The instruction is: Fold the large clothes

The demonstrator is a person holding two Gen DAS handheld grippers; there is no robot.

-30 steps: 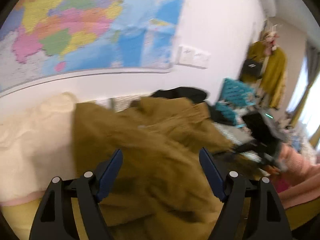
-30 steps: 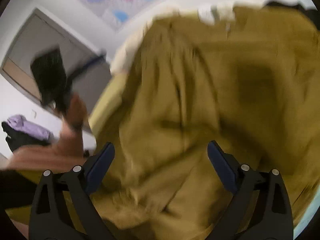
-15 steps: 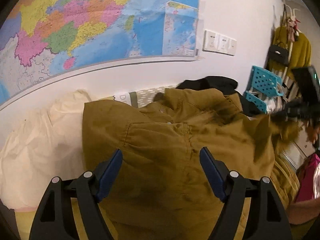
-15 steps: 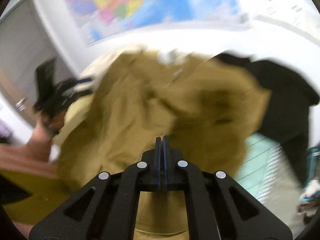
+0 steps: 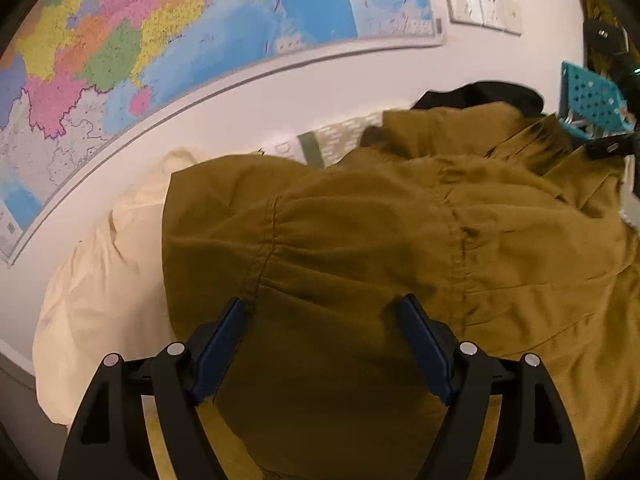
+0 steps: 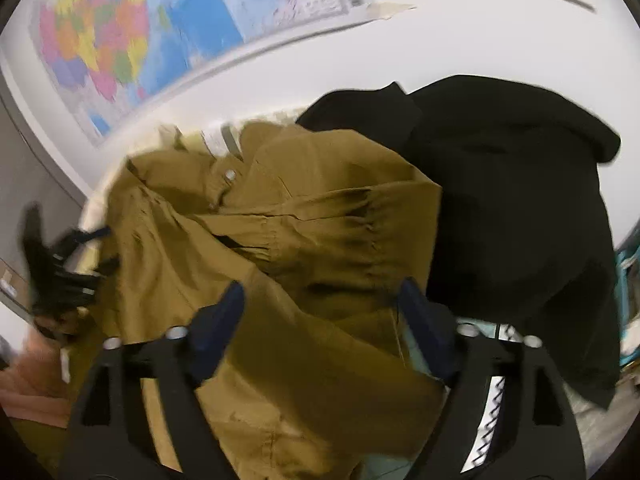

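Note:
An olive-brown jacket [image 5: 380, 248] lies crumpled on the bed and fills most of the left wrist view. My left gripper [image 5: 322, 312] is open and empty just above its near part, jaws wide apart. In the right wrist view the same jacket [image 6: 304, 240] lies rumpled, with a snap button showing near its collar. My right gripper [image 6: 320, 300] is open and empty over the jacket's right part. The left gripper also shows at the left edge of the right wrist view [image 6: 52, 276], blurred.
A cream garment [image 5: 100, 288] lies left of the jacket against the wall. A black garment [image 6: 512, 208] lies right of it. A wall map [image 5: 180, 32] hangs above. A teal basket [image 5: 592, 100] stands at the far right. A patterned sheet [image 6: 496, 392] shows under my right gripper.
My right gripper has opened from shut and hangs over the jacket's right part. My left gripper has moved closer to the jacket and stays open.

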